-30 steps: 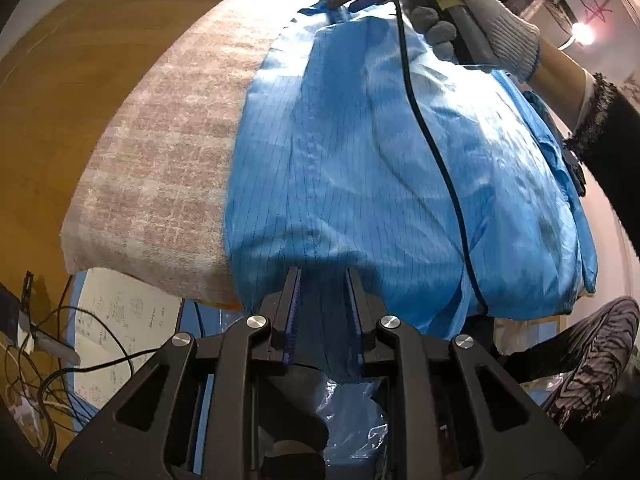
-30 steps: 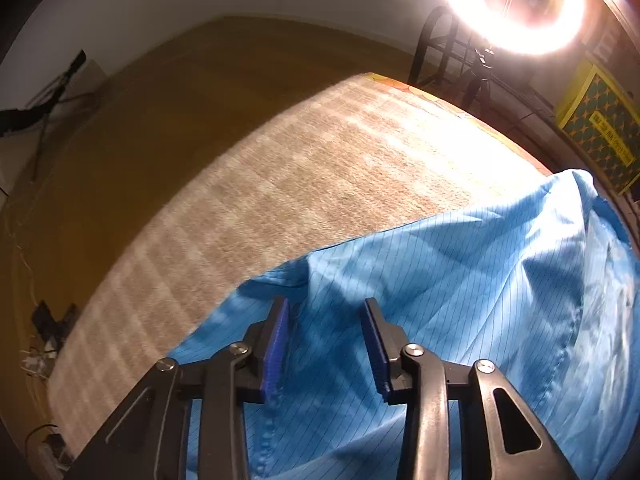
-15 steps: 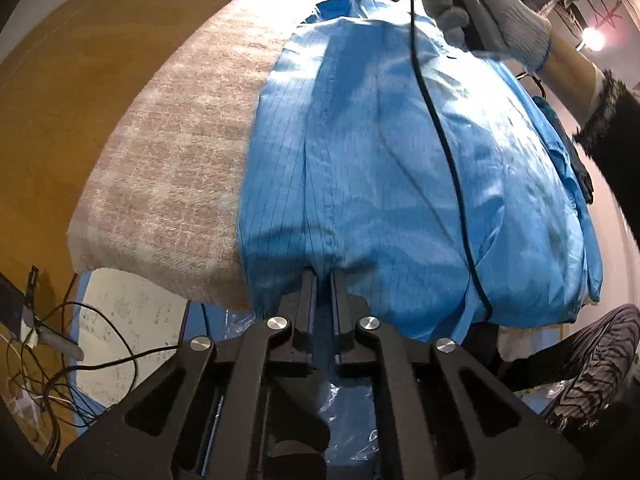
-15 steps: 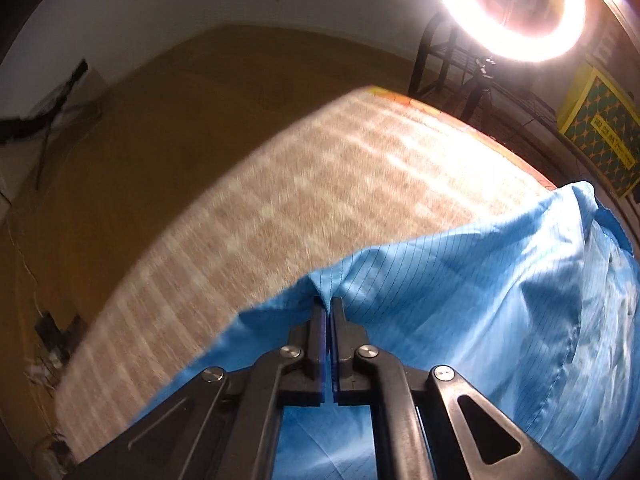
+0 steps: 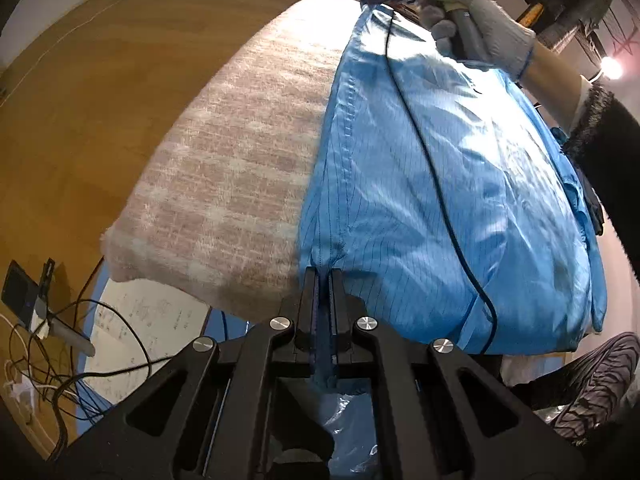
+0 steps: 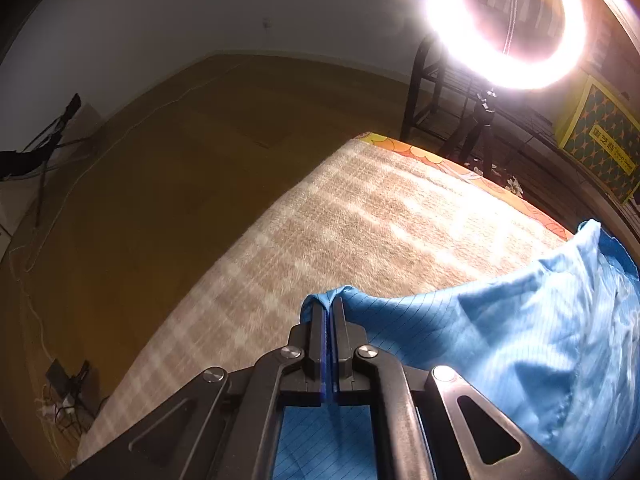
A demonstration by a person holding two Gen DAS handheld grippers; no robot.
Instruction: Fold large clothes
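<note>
A large blue garment (image 5: 440,184) with thin dark lines lies spread over a table covered by a beige checked blanket (image 5: 240,184). My left gripper (image 5: 324,276) is shut on the garment's near hem, where the cloth hangs over the table's front edge. At the far end, a gloved hand (image 5: 476,36) holds the other gripper at the garment's far corner. In the right wrist view my right gripper (image 6: 329,304) is shut on a bunched corner of the blue garment (image 6: 500,328), lifted a little over the blanket (image 6: 360,232).
A black cable (image 5: 432,168) runs across the garment. Wooden floor (image 5: 80,120) lies left of the table, with tangled wires and a device (image 5: 36,312) below the front edge. A bright ring light (image 6: 508,20) on a stand and a yellow-green box (image 6: 600,144) stand beyond the table.
Both grippers went from open to shut on the garment. The right gripper then drew its corner sideways and slightly up, uncovering more blanket; the left stayed at the hem.
</note>
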